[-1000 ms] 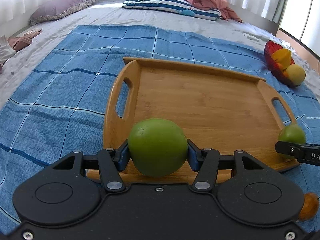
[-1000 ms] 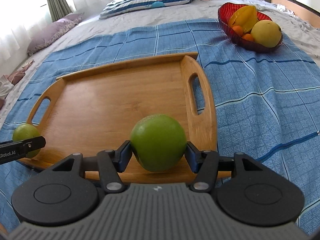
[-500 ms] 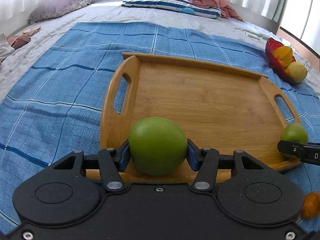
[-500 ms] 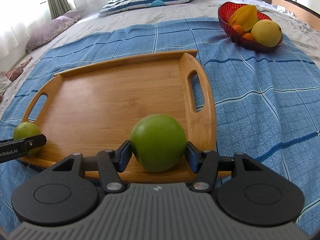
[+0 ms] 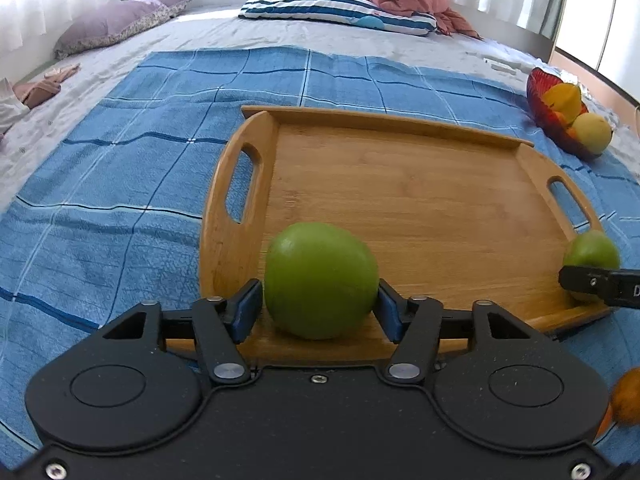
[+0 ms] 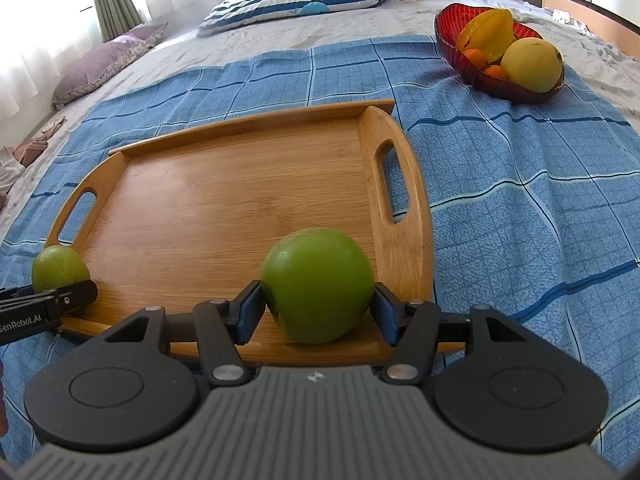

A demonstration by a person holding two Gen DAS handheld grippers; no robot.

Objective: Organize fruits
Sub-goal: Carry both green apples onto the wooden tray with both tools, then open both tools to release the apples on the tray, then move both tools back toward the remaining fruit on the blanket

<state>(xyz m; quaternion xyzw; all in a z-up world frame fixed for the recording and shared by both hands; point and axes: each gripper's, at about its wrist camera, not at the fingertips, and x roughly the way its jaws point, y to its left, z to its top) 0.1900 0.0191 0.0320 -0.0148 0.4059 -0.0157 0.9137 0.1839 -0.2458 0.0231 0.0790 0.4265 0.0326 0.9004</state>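
1. Our left gripper (image 5: 320, 308) is opening; a green fruit (image 5: 320, 280) sits between its jaws on the tray (image 5: 400, 184)
2. Our right gripper (image 6: 318, 308) is opening around its fruit (image 6: 318, 284) too
3. Both seem firm, smooth, rolling easily; we grip across the widest part

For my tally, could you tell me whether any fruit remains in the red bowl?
Yes, the red bowl holds a yellow fruit, starfruit and small oranges.
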